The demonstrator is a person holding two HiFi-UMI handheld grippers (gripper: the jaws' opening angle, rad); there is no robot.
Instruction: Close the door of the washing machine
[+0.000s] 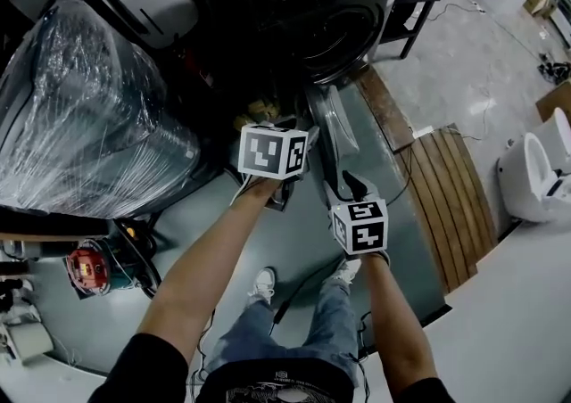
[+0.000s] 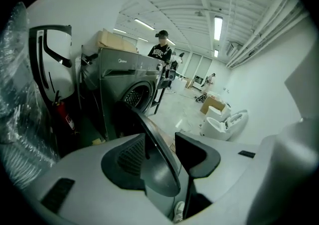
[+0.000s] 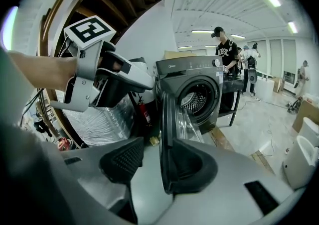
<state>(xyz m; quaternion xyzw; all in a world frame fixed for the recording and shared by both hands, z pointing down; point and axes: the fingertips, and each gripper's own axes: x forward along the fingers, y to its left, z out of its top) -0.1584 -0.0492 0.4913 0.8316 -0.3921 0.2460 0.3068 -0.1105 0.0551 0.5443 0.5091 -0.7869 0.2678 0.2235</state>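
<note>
Though edge-on overhead, door (image 3: pixel 167 119) between right gripper (image 3: pixel 152 155) fingers (image 3: pixel 122 162) (apart)

The washing machine (image 1: pixel 303 0) is dark grey, its door (image 1: pixel 328 138) black-rimmed round clear glass; the left claw (image 2: pixel 160 142) and right claw (image 3: pixel 152 144) are pale grey with black, grid-textured pads (image 3: pixel 122 162); each carries a white cube (image 1: pixel 272 152) printed with black squares; at the left, a bundle (image 1: pixel 80 116) in shiny clear wrap and a red fire extinguisher (image 3: pixel 145 112); at the right, brown wooden planks (image 1: pixel 451 205) and white toilets (image 1: pixel 535 174); the floor (image 1: pixel 406 250) is dull grey-green; the person's jeans (image 1: pixel 303 339) are blue.
</note>
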